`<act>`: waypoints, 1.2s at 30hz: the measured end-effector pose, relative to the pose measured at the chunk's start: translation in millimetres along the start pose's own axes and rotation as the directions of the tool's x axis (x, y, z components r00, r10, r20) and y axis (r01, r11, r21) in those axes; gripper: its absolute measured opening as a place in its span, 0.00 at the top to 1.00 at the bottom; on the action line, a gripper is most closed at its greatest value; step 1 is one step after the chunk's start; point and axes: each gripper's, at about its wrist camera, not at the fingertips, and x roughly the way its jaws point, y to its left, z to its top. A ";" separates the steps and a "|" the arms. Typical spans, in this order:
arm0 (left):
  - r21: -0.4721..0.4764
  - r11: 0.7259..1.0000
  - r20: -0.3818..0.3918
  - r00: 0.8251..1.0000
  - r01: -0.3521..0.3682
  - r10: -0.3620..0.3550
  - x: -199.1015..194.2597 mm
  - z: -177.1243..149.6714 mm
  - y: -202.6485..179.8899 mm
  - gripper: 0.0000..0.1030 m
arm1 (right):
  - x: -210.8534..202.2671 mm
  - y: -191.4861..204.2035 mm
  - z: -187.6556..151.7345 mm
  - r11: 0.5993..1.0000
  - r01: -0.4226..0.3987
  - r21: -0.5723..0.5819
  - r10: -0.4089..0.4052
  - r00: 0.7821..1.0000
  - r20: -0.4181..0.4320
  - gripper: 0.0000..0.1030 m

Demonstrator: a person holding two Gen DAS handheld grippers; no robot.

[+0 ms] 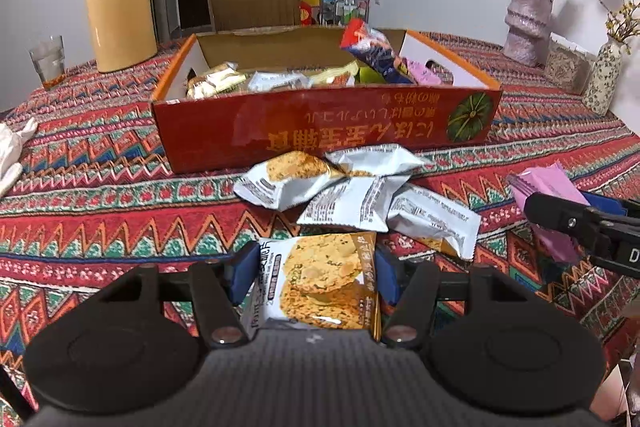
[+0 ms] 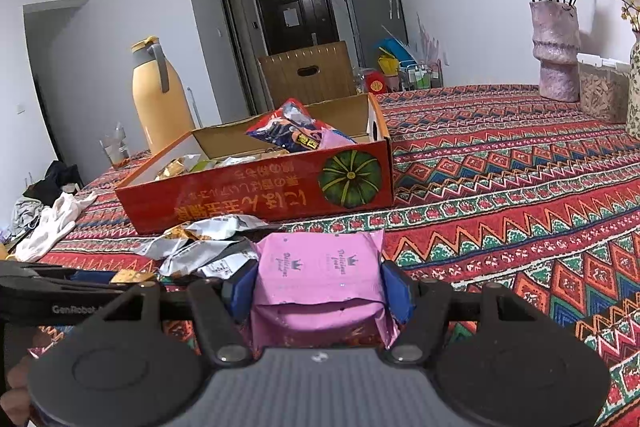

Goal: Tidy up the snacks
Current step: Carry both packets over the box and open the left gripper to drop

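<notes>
We hold a cracker packet (image 1: 320,283) in the left gripper (image 1: 316,275) and a pink packet (image 2: 320,283) in the right gripper (image 2: 320,291) (jaws half-closed, pads pressing); slick wrappers may slip short of the red box (image 1: 320,123).

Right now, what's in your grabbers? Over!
Left gripper shut on cookie packet. Right gripper shut on pink packet. Loose packets lie before the box.

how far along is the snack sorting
Partly done: several snacks already lie in the red box. In hand: the left gripper grips a cookie packet, the right gripper a pink packet. Left: the silver packets on the tablecloth.
</notes>
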 end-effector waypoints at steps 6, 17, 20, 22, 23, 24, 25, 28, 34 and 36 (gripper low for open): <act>-0.006 1.000 0.061 0.998 -0.005 0.006 -16.8 7.9 2.5 0.41 | -2.8 6.1 5.3 1.000 -0.003 -0.022 0.004 1.000 0.018 0.37; -0.029 0.999 0.185 0.983 -0.014 0.019 -30.0 45.8 4.6 0.41 | 9.8 19.5 35.9 0.998 -0.011 -0.061 0.016 0.997 0.079 0.37; -0.036 0.999 0.215 0.976 -0.019 0.026 -30.4 59.7 6.0 0.41 | 18.0 23.8 47.5 0.997 -0.012 -0.071 0.019 0.995 0.096 0.37; -0.045 0.999 0.230 0.973 -0.017 0.027 -29.7 68.5 7.8 0.41 | 23.8 26.4 54.7 0.997 -0.013 -0.076 0.021 0.994 0.104 0.37; -0.047 0.999 0.239 0.971 -0.017 0.028 -29.6 73.2 8.5 0.41 | 27.4 27.8 59.3 0.997 -0.014 -0.080 0.022 0.994 0.110 0.37; -0.045 0.999 0.248 0.968 -0.020 0.030 -29.3 77.0 9.3 0.41 | 30.5 29.3 62.3 0.996 -0.014 -0.083 0.023 0.993 0.114 0.37; -0.043 0.999 0.257 0.966 -0.023 0.033 -28.7 81.7 9.3 0.41 | 34.2 30.3 66.3 0.996 -0.014 -0.087 0.025 0.993 0.118 0.37; -0.046 0.998 0.278 0.960 -0.030 0.042 -25.3 94.8 11.5 0.41 | 45.6 33.9 79.5 0.995 -0.014 -0.099 0.027 0.991 0.132 0.37; -0.062 0.997 0.295 0.953 -0.051 0.067 -8.6 118.2 17.8 0.41 | 70.2 40.4 104.4 0.992 -0.008 -0.125 0.027 0.988 0.151 0.37; -0.069 0.996 0.299 0.951 -0.058 0.076 -1.3 125.9 20.8 0.41 | 79.4 41.6 110.9 0.991 -0.004 -0.133 0.025 0.987 0.156 0.37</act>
